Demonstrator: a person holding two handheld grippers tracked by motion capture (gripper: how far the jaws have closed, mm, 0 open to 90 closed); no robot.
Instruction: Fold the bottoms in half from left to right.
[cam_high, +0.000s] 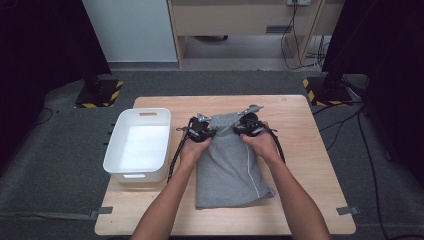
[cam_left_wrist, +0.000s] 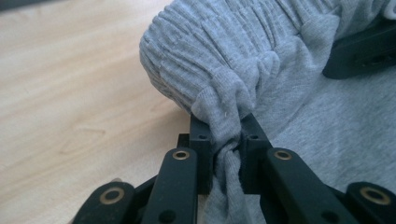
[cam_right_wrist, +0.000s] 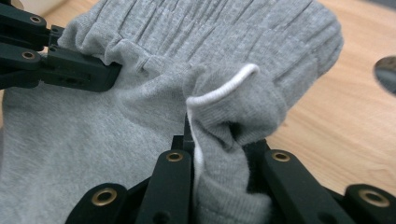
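Currently both grippers are clamped on the grey sweatpants (cam_high: 230, 165), which lie folded mid-table, waistband at the far end, legs running toward the near edge. Left gripper (cam_high: 201, 131) has its jaws pinched tight on a bunched fold of the ribbed waistband (cam_left_wrist: 219, 60) at the far-left corner; fabric is squeezed between the pads and hangs out below them. Right gripper (cam_high: 248, 127) is closed on the far-right corner of the waistband, with gathered cloth and a white piping stripe (cam_right_wrist: 219, 91) caught between its jaws. The two grippers sit close together, waistband puckered between them. White bin (cam_high: 140, 142) stands just left of the sweatpants on the wooden table (cam_high: 310, 165), not touching them.
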